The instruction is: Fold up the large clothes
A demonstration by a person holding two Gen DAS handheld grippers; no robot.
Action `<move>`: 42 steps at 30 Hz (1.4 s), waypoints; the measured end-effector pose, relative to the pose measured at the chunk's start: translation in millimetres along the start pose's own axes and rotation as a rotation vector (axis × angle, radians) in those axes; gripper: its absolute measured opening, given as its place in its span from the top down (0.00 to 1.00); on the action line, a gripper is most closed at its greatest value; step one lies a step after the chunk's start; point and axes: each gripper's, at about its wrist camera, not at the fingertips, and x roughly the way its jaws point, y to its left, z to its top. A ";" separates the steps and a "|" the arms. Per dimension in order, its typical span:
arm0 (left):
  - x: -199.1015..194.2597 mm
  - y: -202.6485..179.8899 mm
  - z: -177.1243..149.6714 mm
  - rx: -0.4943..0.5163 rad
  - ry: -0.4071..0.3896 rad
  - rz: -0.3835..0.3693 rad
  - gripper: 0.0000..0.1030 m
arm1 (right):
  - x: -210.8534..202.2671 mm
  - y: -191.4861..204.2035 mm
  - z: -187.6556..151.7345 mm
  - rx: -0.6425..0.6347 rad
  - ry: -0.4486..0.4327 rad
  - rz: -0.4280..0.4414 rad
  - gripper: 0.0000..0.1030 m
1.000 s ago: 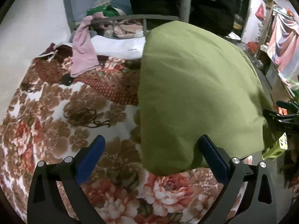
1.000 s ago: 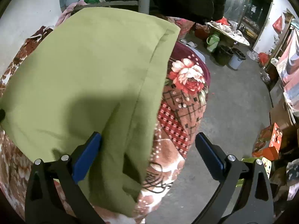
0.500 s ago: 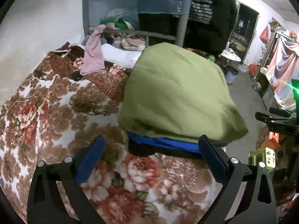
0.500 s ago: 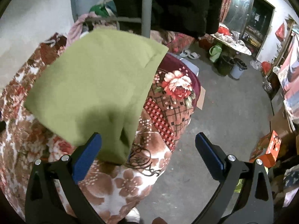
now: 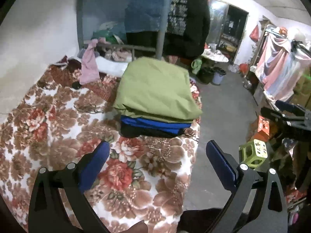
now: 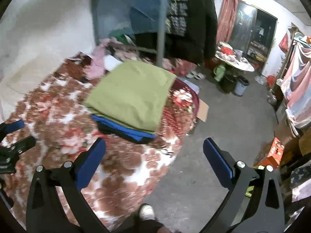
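A folded olive-green cloth garment point(image 5: 155, 89) is lying flat on top of a small stack, with a folded bright blue garment point(image 5: 155, 123) directly beneath it and a black folded garment point(image 5: 143, 132) at the bottom. The stack is sitting near the right-hand edge of a bed covered by a brown, red and white floral blanket point(image 5: 64, 128), close to the bare grey concrete floor point(image 5: 221, 114).

The left gripper point(image 5: 155, 155), black-framed with blue pads, is hovering over the blanket just short of the stack, its jaws standing wide apart and holding nothing. The right gripper point(image 6: 153, 151) is hanging likewise, jaws spread and empty, one finger over the blanket edge and the other over the floor (this view is somewhat blurred).

A pale pink cloth point(image 5: 89, 68) is draping over the metal rail at the head of the bed, and a black printed jacket point(image 5: 186, 21) is hanging from the bed frame's grey post. A small green plastic stool point(image 5: 253, 151) is standing on the floor to the right.
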 end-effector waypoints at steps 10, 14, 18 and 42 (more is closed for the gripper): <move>-68.2 -3.0 -16.1 0.044 -0.041 -0.037 0.05 | -60.7 26.1 -6.5 0.005 -0.023 0.057 0.05; -70.7 -3.0 -7.3 0.067 -0.073 -0.066 0.05 | -64.1 24.0 -7.5 0.021 -0.016 0.064 0.05; -76.1 -10.2 2.2 0.080 -0.100 -0.097 0.05 | -71.5 21.0 -2.9 0.010 -0.042 0.048 0.05; -74.4 -13.5 25.4 0.103 -0.108 -0.109 0.05 | -69.4 24.1 12.0 0.027 0.004 0.055 0.05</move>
